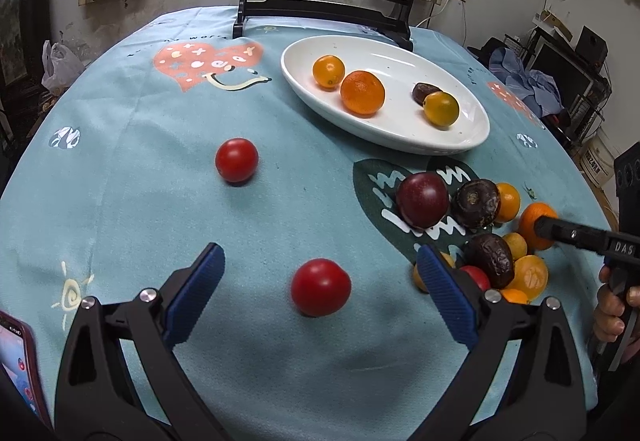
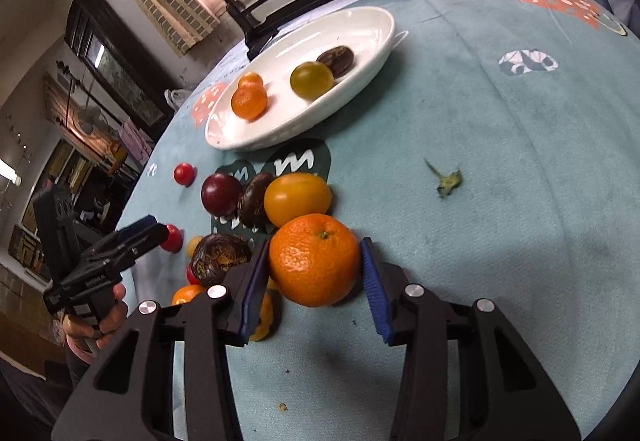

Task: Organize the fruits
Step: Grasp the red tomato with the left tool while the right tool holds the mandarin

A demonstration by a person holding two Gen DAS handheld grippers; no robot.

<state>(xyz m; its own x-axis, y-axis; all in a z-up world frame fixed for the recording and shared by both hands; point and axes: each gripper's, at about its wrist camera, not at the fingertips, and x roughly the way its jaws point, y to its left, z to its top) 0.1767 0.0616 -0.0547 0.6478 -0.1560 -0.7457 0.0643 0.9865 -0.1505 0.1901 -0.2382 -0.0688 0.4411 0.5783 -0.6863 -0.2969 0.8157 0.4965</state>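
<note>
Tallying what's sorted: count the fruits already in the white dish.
4 in the white dish: a yellow-orange fruit at the far end, a mandarin beside it, a dark wrinkled fruit touching a yellow fruit.

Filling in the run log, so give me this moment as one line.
left gripper: open, around red tomato | right gripper: open, straddling mandarin | white dish: four fruits
</note>
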